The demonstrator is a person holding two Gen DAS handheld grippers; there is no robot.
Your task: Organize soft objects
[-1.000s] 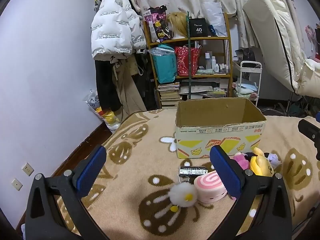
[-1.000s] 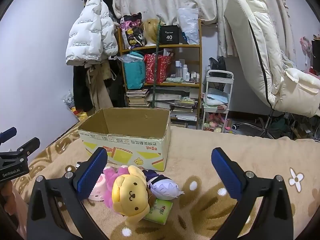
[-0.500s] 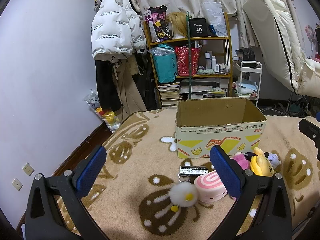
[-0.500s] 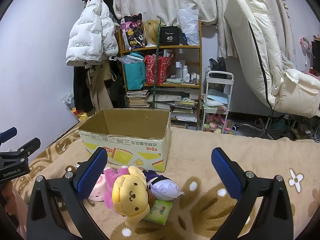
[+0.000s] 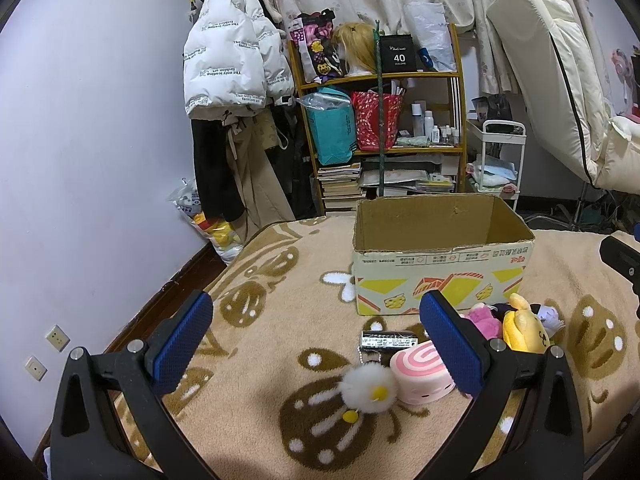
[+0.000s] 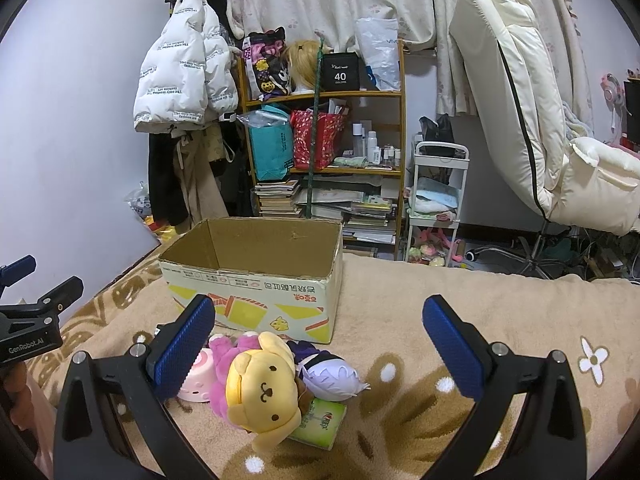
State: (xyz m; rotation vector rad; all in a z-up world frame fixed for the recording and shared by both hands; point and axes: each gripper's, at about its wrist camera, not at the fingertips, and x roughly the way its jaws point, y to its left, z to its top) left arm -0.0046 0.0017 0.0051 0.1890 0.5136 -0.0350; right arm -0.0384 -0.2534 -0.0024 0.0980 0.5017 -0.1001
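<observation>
An open cardboard box [image 5: 440,268] [image 6: 256,280] stands on the beige blanket. In front of it lie a yellow dog plush [image 6: 264,388] [image 5: 524,330], a pink plush [image 6: 224,354], a purple-white plush [image 6: 330,374], a pink swirl cake toy [image 5: 420,372] and a white fluffy ball [image 5: 368,392]. My left gripper [image 5: 320,344] is open and empty, hovering just behind the fluffy ball. My right gripper [image 6: 320,348] is open and empty above the plush pile.
A small metal case [image 5: 388,339] lies by the cake toy, and a green packet [image 6: 320,420] under the yellow plush. A cluttered shelf [image 6: 324,152], hanging coats [image 5: 232,80], a white cart [image 6: 438,200] and a cream chair [image 6: 532,120] stand behind the bed.
</observation>
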